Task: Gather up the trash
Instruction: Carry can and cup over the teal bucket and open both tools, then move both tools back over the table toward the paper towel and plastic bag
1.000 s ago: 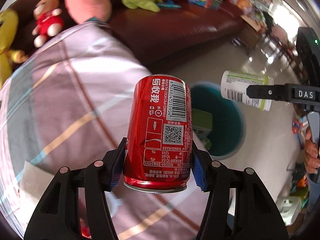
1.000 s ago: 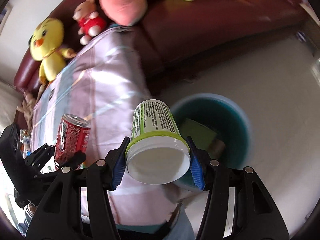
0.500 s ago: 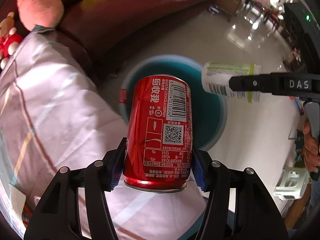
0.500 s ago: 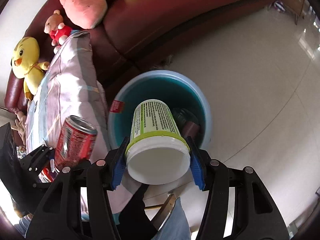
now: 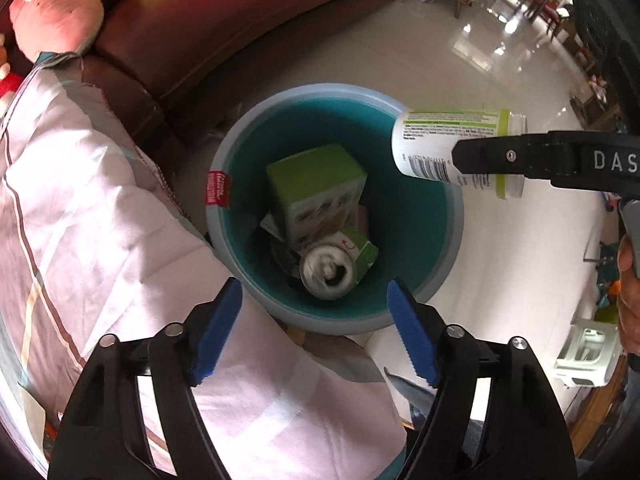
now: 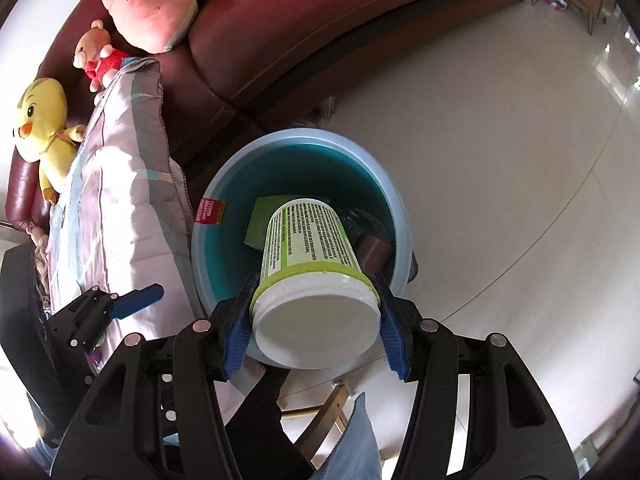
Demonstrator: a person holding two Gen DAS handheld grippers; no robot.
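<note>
A teal bin [image 5: 420,216] with a pale blue rim stands on the floor below both grippers; it also shows in the right wrist view [image 6: 224,248]. Inside lie a green carton [image 5: 316,188] and the red can [image 5: 329,270], end up. My left gripper [image 5: 316,328] is open and empty above the bin's near rim. My right gripper [image 6: 314,316] is shut on a white jar with a green band [image 6: 312,256], held over the bin; the jar shows in the left wrist view [image 5: 432,148].
A pink striped blanket [image 5: 100,208] lies left of the bin. A dark red sofa [image 6: 320,28] with plush toys [image 6: 144,4] stands behind. Glossy tiled floor [image 6: 500,160] spreads to the right.
My left gripper opened and the red can dropped into the bin. Both grippers moved further over the bin. The jar stays held.
</note>
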